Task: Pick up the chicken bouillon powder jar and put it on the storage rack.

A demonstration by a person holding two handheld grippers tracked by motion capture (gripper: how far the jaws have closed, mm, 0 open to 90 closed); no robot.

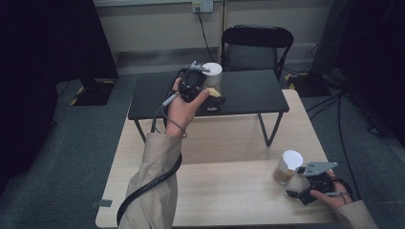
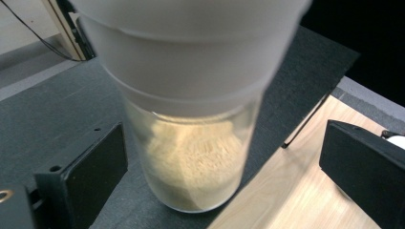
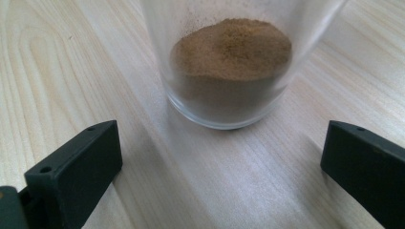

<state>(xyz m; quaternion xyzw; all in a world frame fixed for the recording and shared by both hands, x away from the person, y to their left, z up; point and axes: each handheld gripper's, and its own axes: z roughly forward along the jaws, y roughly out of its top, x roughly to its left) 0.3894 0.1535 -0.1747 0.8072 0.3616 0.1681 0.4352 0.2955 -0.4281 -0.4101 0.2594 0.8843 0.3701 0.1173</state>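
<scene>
A glass jar (image 1: 211,72) with a white lid and pale powder stands on the low black table (image 1: 248,90), close to its near edge. My left gripper (image 1: 212,97) is open around it. In the left gripper view the jar (image 2: 191,157) stands between the two jaws with a gap on each side. A second jar (image 1: 288,167), white-lidded with brown powder, stands on the wooden table (image 1: 215,157) at the right. My right gripper (image 1: 297,182) is open just behind it. In the right gripper view that jar (image 3: 229,62) sits a little beyond the open jaws.
A black chair (image 1: 255,45) stands behind the black table. The black table's legs (image 1: 267,129) rest on the wooden table. Cables (image 1: 344,119) run over the grey floor at the right. A dark curtain hangs at the left.
</scene>
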